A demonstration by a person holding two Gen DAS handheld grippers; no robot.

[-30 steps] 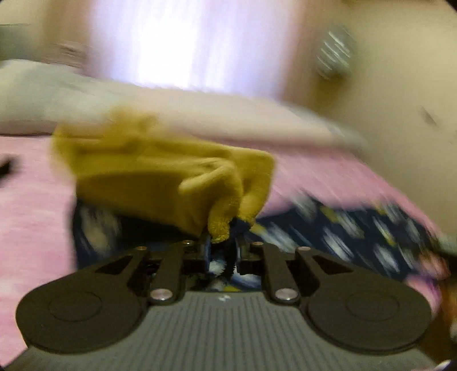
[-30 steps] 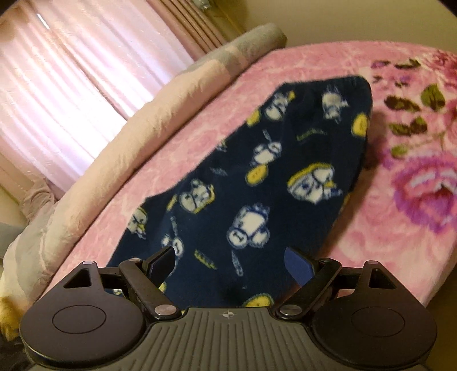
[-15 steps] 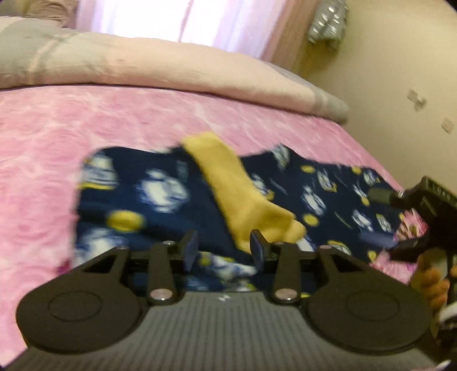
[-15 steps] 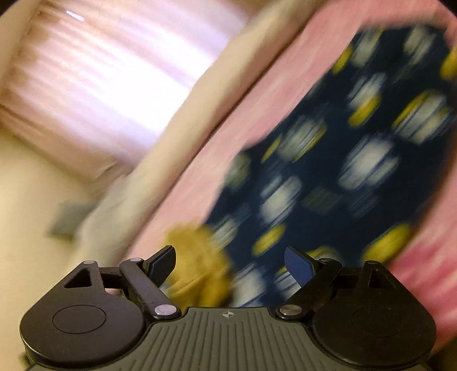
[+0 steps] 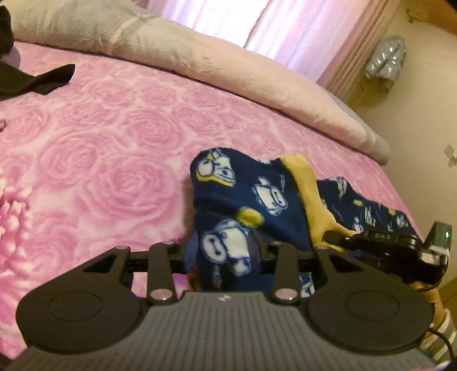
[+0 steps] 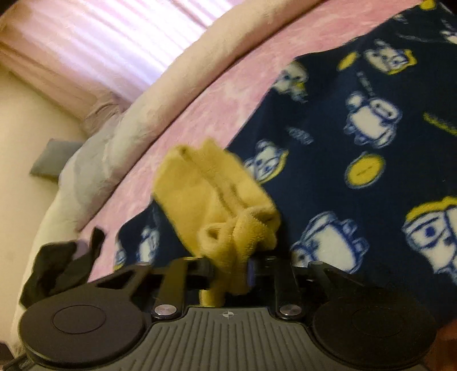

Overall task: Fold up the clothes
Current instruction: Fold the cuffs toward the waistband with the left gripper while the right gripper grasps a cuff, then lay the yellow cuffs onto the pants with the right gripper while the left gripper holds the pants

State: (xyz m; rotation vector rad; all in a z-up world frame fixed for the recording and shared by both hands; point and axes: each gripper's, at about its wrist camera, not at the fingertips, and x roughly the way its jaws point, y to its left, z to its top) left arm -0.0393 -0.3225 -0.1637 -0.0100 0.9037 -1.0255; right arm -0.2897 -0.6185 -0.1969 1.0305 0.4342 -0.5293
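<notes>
Now that my right claw (image 6: 231,271) has just clenched the yellow fleece cuff (image 6: 217,197), my left claw (image 5: 221,251) grips navy cartoon-print fleece (image 5: 245,199) at six o'clock, ready for folding.

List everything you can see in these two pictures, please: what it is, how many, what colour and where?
Fleece garment: one, navy with white and yellow cartoon print, on the bed.
Yellow cuff: one, mustard, part of that garment.
Bedspread: one, pink rose pattern.
Rolled duvet: one, pale pink and grey, far edge.
Black cloth: one, far left.
Curtains: pink, by the window.
Left gripper: black, closed on the navy fleece.
Right gripper: black, just closed on the yellow cuff.
</notes>
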